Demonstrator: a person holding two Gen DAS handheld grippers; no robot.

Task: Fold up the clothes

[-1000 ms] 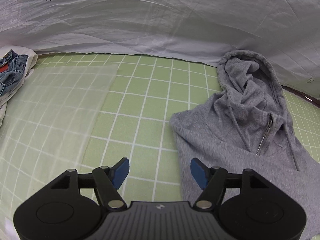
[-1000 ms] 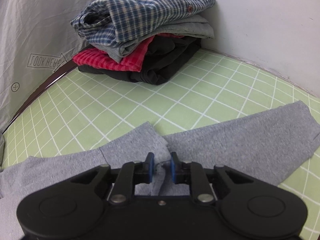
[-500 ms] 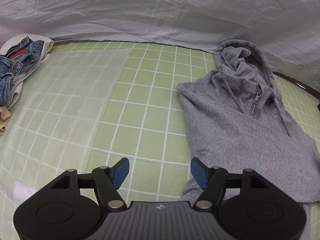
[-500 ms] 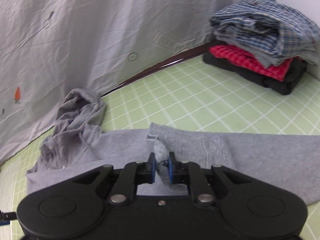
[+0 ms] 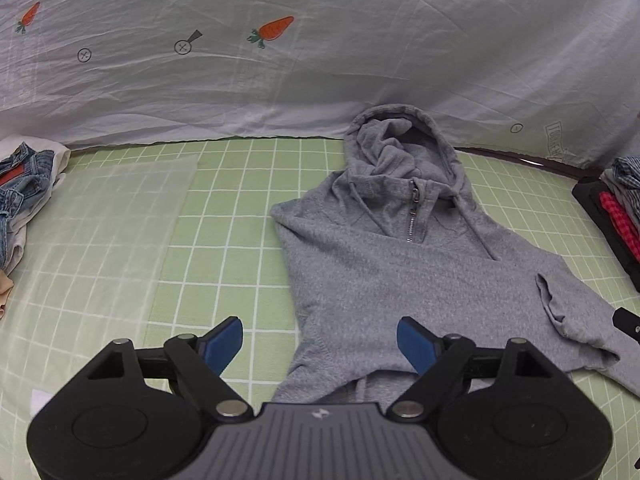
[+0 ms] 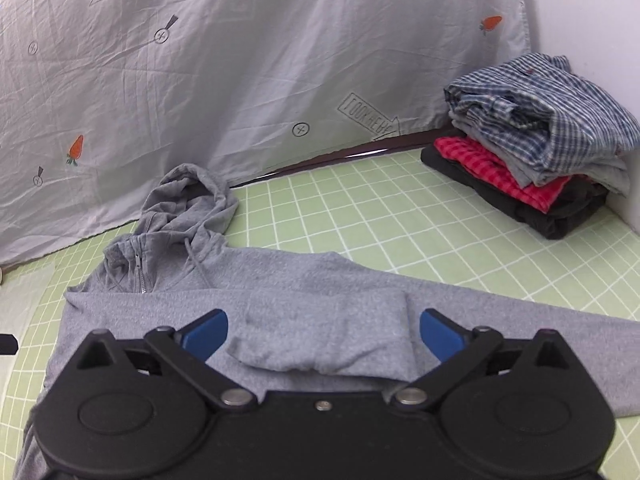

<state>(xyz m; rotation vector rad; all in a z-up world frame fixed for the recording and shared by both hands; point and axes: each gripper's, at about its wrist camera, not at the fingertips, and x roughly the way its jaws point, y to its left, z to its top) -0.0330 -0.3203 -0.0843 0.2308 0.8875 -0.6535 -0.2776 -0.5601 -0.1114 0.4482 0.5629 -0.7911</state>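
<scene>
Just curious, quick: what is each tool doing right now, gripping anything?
Left tool: open, holding nothing, above the grey hoodie.
Right tool: open, holding nothing, over the hoodie's sleeve.

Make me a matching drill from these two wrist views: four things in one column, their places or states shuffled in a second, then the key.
Things
1. grey hoodie
2. stack of folded clothes
3. jeans
4. right gripper

Places or states
A. crumpled at the far left edge of the mat
B. open, above a folded-over sleeve
C. spread flat in the middle of the green mat, hood toward the sheet
D. piled in the far right corner, blue checked shirt on top

Pairs: 1-C, 2-D, 3-A, 4-B
</scene>
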